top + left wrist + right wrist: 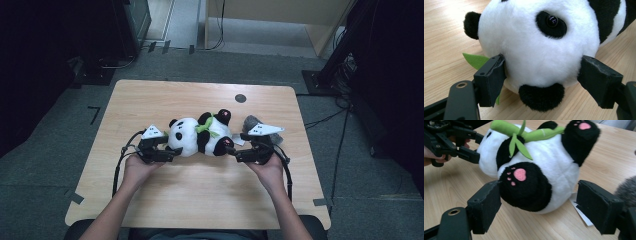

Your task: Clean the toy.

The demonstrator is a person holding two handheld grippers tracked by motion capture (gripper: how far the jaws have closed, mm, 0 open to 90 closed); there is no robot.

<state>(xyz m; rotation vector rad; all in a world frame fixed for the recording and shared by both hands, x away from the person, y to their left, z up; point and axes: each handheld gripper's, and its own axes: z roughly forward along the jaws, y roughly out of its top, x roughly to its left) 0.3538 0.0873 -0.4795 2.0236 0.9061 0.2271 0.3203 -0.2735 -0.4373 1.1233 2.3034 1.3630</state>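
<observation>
On the left, the left gripper (167, 148) has its jaws spread around the head of the panda (200, 134); both pads touch the white fur, but the pinch is not firm. The panda lies on its back in the middle of the surface (150, 100), with a green bamboo (524, 133) on its belly. On the right, the right gripper (234, 150) is open around one black foot (524, 187). To lift well, both should close gently together and rise level, because the plush yields easily.
</observation>
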